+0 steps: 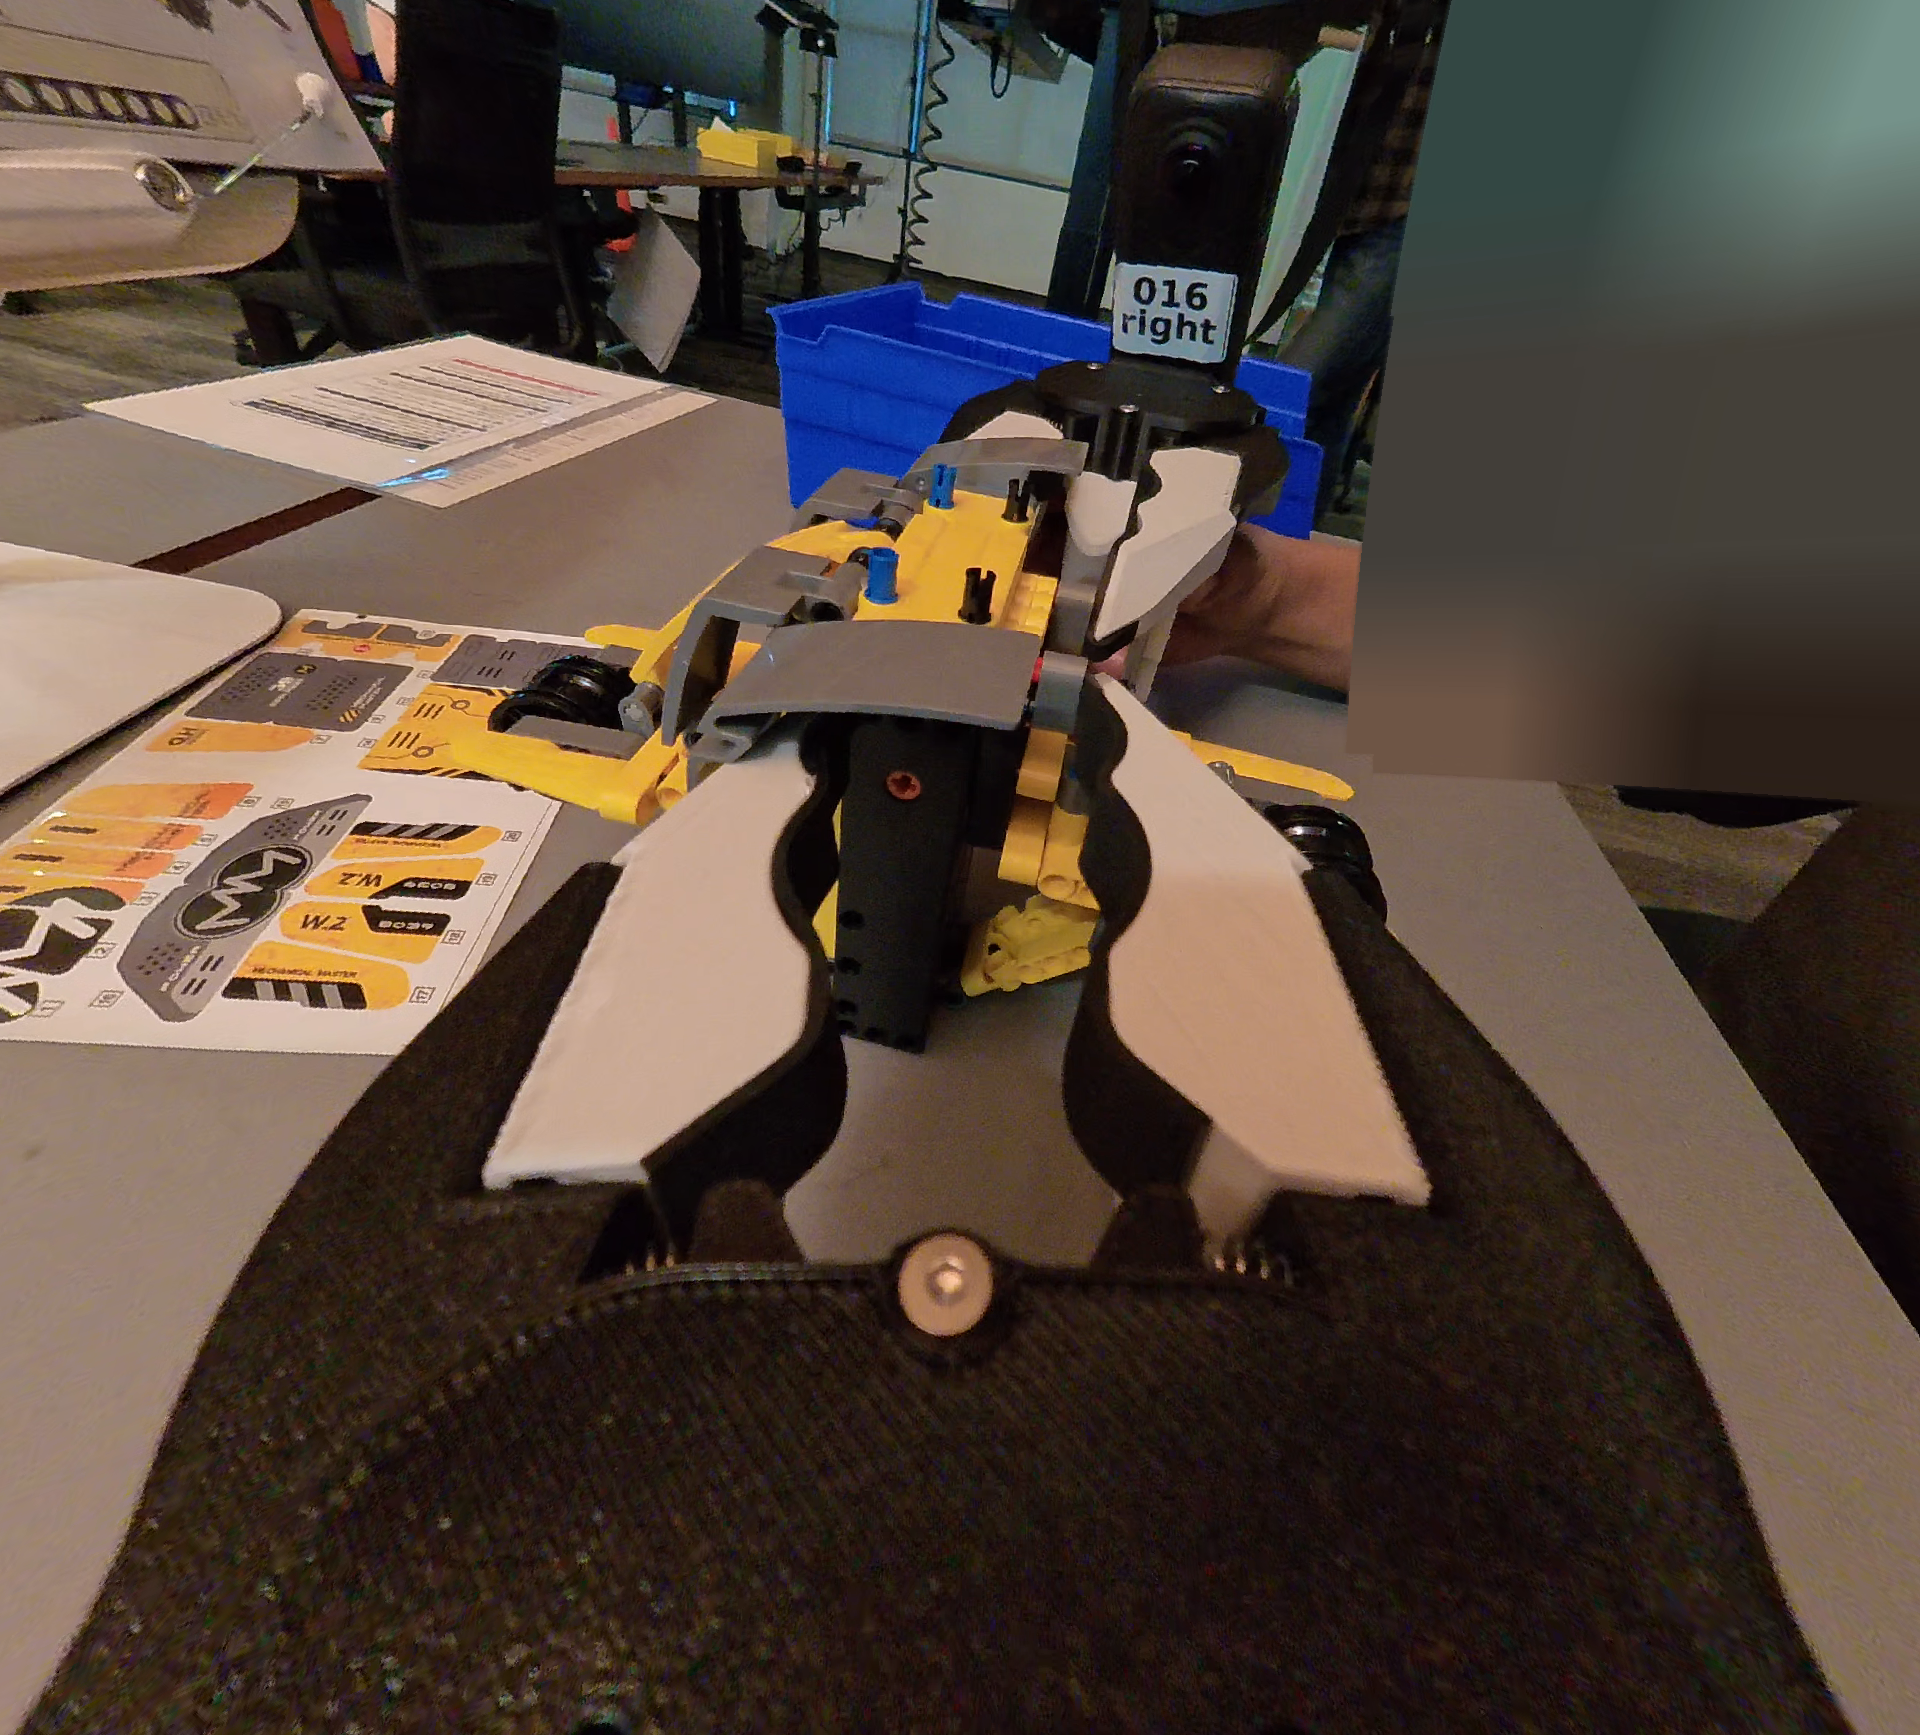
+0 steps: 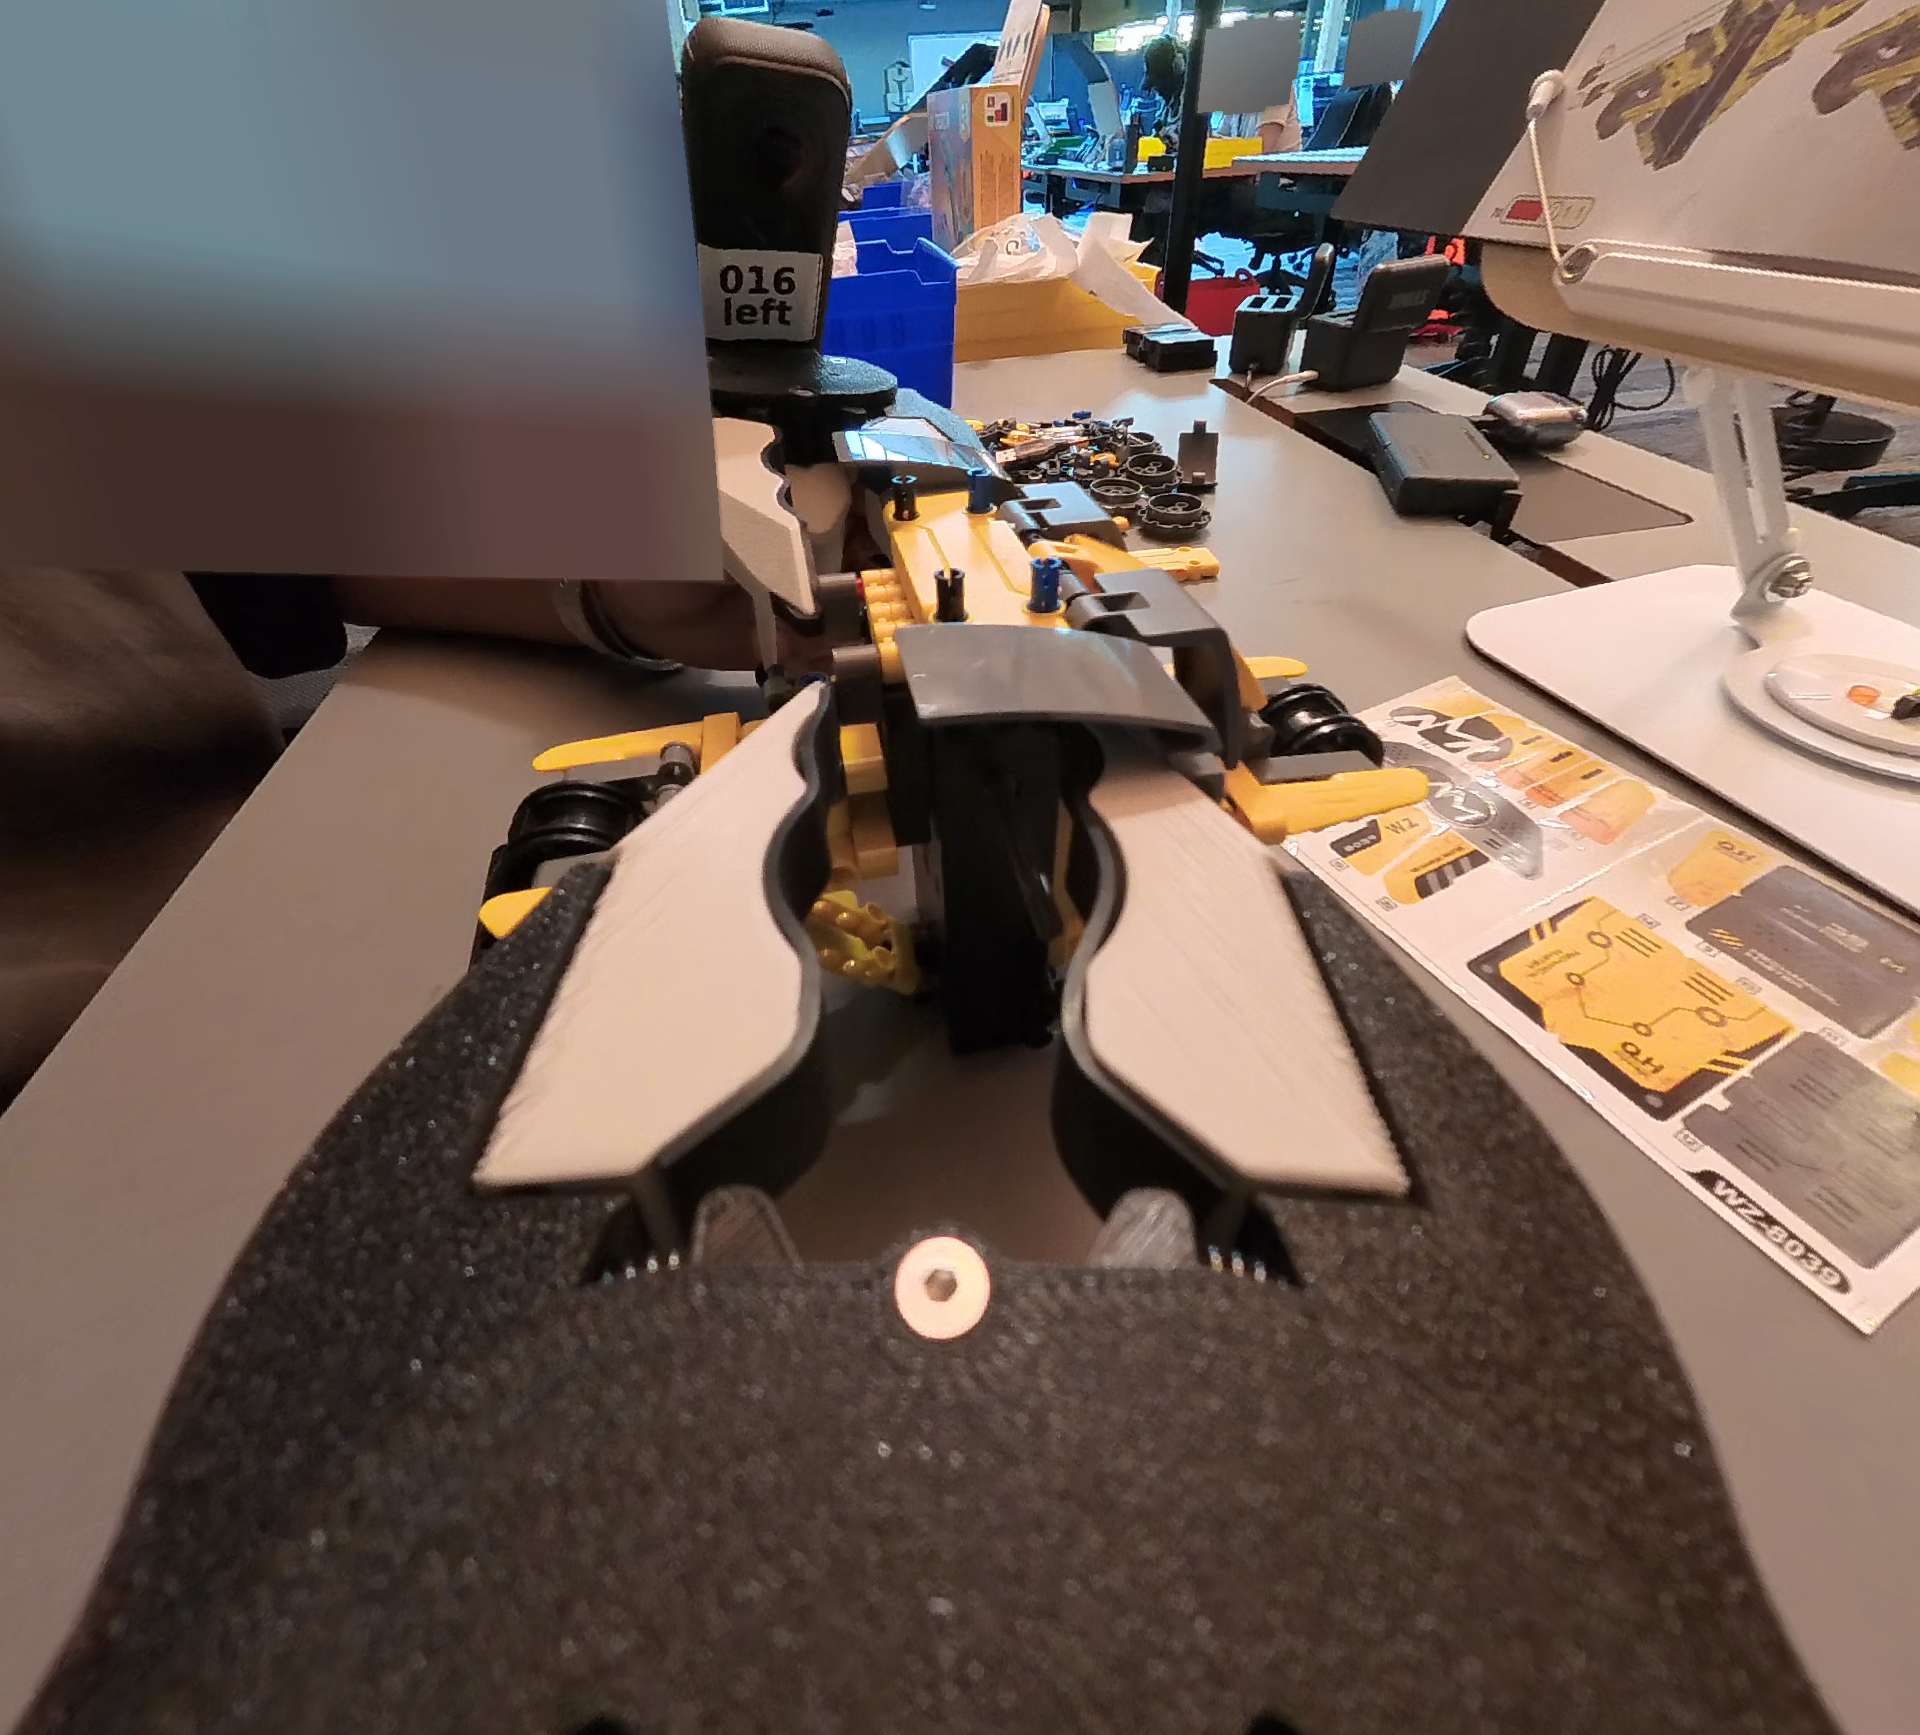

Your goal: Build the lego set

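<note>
yellow-grey brick model point(image 1: 914, 636) on grey table point(image 1: 312, 1270), gripped at opposite ends, left gripper point(image 1: 951, 864) jaws closed on black end block, right gripper point(image 2: 951, 864) jaws likewise clamped, sticker sheet point(image 1: 260, 864) beside

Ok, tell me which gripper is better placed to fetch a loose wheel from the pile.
Left, probably. The left gripper grips the brick model at the end beside the parts pile; the right gripper holds the opposite end.

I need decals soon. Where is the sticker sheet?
The sticker sheet lies flat on the grey table, left of the yellow model in the left wrist view, right of it in the right wrist view.
</note>
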Action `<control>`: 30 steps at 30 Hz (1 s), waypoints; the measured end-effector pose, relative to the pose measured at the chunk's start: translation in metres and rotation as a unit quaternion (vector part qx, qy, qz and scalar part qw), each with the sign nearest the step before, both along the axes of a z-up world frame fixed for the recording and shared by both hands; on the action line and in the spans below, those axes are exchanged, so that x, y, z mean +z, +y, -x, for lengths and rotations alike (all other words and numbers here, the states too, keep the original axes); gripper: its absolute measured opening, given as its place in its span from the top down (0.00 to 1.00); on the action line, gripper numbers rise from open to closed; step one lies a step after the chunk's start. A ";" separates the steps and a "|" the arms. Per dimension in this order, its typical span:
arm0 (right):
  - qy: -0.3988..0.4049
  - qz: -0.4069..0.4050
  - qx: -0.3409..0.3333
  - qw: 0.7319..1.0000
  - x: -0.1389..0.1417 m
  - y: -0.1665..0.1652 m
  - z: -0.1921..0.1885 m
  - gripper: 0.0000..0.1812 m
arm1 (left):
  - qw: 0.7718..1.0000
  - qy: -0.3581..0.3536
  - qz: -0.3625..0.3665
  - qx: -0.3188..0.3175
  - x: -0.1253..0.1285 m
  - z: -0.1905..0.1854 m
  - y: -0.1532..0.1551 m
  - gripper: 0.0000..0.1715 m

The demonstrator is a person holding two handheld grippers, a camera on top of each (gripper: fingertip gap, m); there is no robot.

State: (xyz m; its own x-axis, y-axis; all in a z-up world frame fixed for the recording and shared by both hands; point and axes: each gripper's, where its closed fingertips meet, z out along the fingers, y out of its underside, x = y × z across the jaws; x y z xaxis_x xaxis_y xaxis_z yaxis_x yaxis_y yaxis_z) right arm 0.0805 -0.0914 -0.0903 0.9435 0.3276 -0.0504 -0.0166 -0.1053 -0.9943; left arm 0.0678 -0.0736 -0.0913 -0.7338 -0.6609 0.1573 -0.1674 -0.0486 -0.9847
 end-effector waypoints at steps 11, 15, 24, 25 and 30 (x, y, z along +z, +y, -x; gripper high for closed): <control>-0.002 -0.002 0.006 1.000 0.000 -0.002 0.000 0.77 | 1.000 -0.004 -0.006 0.004 -0.001 0.001 -0.002 0.78; 0.001 -0.002 0.008 1.000 0.000 -0.003 0.000 0.77 | 1.000 -0.011 -0.013 0.007 0.000 0.000 -0.002 0.78; 0.000 -0.003 0.008 1.000 0.000 -0.003 0.001 0.74 | 1.000 -0.014 -0.015 0.008 0.000 0.001 -0.002 0.78; -0.002 -0.004 0.008 1.000 0.000 -0.003 0.002 0.74 | 1.000 -0.013 -0.014 0.008 0.000 0.001 -0.002 0.78; 0.002 -0.006 0.003 1.000 0.001 -0.003 0.000 0.75 | 1.000 -0.014 -0.015 0.000 0.000 0.003 -0.004 0.79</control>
